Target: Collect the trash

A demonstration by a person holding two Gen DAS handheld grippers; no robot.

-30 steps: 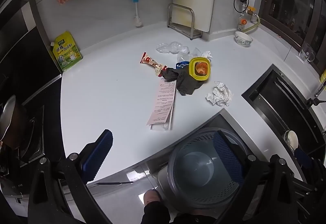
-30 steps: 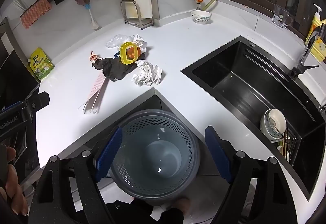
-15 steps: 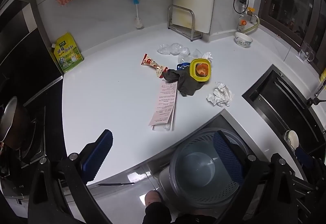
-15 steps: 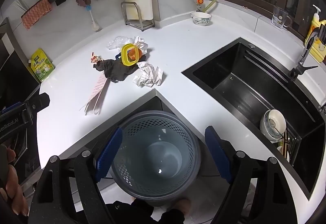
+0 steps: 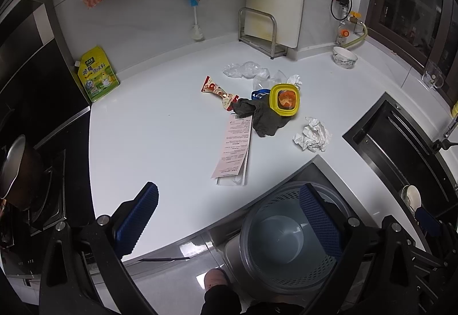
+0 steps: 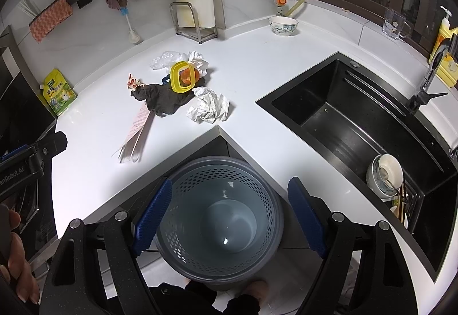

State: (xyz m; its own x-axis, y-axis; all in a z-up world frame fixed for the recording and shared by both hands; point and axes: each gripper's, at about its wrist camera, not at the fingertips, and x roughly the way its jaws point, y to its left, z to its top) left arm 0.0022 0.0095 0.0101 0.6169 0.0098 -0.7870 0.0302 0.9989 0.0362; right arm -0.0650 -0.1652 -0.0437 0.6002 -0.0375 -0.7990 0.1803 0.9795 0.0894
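Presently both tongs, left tongs [image 5: 226, 220] and right tongs [image 6: 229, 217], gape empty; the crumpled paper [image 6: 209, 104] lies at twelve o'clock, nearer the right.

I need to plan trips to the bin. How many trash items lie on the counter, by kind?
Crumpled paper: 1
Long receipt: 1
Snack wrapper: 1
Clear plastic bag: 1
Dark rag: 1
Yellow-lidded container: 1
Total: 6

Trash pile mid-counter: crumpled white paper [image 5: 312, 135] near right; dark rag [image 5: 264, 117] under tipped yellow-lidded tub [image 5: 284, 98]; long receipt [image 5: 233, 149] near left; snack wrapper [image 5: 219, 91], clear plastic [image 5: 246, 70] far. Grey perforated bin [image 6: 219, 219] on floor, upright, nothing inside.
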